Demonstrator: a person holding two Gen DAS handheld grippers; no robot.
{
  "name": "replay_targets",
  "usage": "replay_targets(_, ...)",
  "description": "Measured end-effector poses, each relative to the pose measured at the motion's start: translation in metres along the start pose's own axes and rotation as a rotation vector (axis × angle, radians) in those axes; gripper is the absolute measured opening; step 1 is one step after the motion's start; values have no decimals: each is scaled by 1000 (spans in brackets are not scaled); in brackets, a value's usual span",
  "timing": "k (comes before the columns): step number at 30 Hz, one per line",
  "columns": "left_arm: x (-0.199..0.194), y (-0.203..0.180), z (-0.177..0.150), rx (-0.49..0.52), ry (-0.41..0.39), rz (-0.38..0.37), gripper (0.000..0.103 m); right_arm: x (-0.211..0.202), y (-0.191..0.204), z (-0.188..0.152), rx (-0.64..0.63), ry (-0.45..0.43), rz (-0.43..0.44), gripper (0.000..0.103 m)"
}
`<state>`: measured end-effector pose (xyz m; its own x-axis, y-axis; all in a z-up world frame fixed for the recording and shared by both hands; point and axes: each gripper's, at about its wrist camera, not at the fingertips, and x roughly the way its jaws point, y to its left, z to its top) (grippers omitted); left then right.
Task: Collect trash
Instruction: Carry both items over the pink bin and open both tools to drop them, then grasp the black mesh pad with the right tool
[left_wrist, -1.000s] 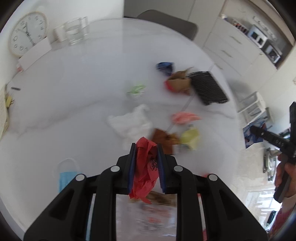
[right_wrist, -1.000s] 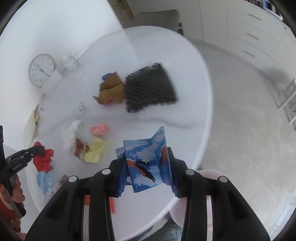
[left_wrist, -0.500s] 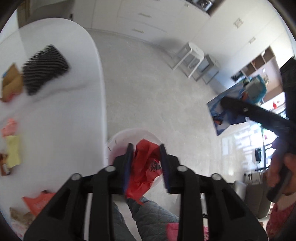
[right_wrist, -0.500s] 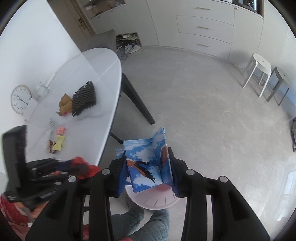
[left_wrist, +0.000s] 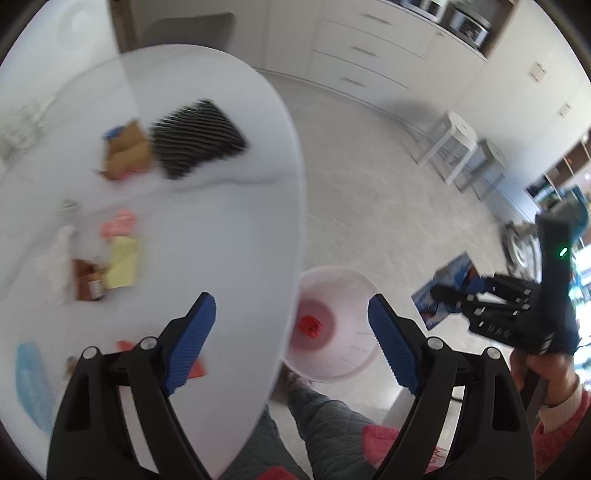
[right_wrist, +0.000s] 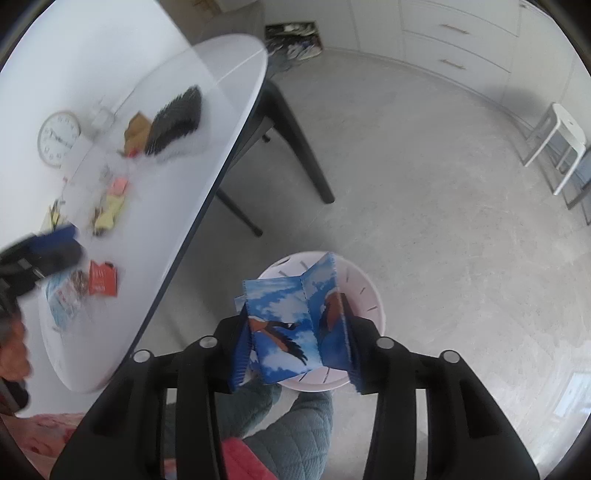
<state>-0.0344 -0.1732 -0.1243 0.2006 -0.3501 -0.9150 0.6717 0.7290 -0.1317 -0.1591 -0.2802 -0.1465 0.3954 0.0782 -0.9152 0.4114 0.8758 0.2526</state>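
My left gripper (left_wrist: 291, 332) is open and empty, above the table edge and a pale pink bin (left_wrist: 354, 354) on the floor. A crumpled red wrapper (left_wrist: 309, 325) lies at the bin's bottom. My right gripper (right_wrist: 295, 350) is shut on a folded blue carton (right_wrist: 291, 328) printed with clouds and a bird, and holds it over the bin (right_wrist: 365, 295). The right gripper also shows at the right of the left wrist view (left_wrist: 439, 299), still holding the carton (left_wrist: 454, 280).
The white table (left_wrist: 221, 229) holds several scraps: a black mesh piece (left_wrist: 199, 136), brown paper (left_wrist: 125, 155), pink scrap (left_wrist: 118, 223), yellow scrap (left_wrist: 122, 266), a blue mask (left_wrist: 31, 380), a red packet (right_wrist: 101, 282). A clock (right_wrist: 58, 137) leans at the wall. Stools (right_wrist: 557, 144) stand far right.
My left gripper swung from the table to the bin, opened and let the red wrapper drop in. My right gripper carried the blue carton over the bin.
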Motion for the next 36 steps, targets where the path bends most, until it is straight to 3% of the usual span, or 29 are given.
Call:
replay_targets(4,-40,43,-12,-97,-54,81,89,10,13,2,-33,12,-40,82)
replay_targets(8,-66,75,-19,-184,-87,126,89,-2,16,21,-14,-42,-24,90)
replay_targets(12,-83,105,-33,-286,-120,156,90,-12,37,55,-38,-90,-28,92)
replay_targets(17,-102,135,-42,-378,-172,207,90,-13,87,102,-160,-148,-34,96)
replay_targets(25,-110,168,-55,-467,-195,253,90,28,159,164,-306,-136,-9,100)
replay_targets(31,-94,189,-56,-500,-169,261,90,72,186,198,-285,-103,-24,100)
replay_targets(36,-78,209,-52,-519,-144,256,90,109,185,223,-202,-72,-56,100)
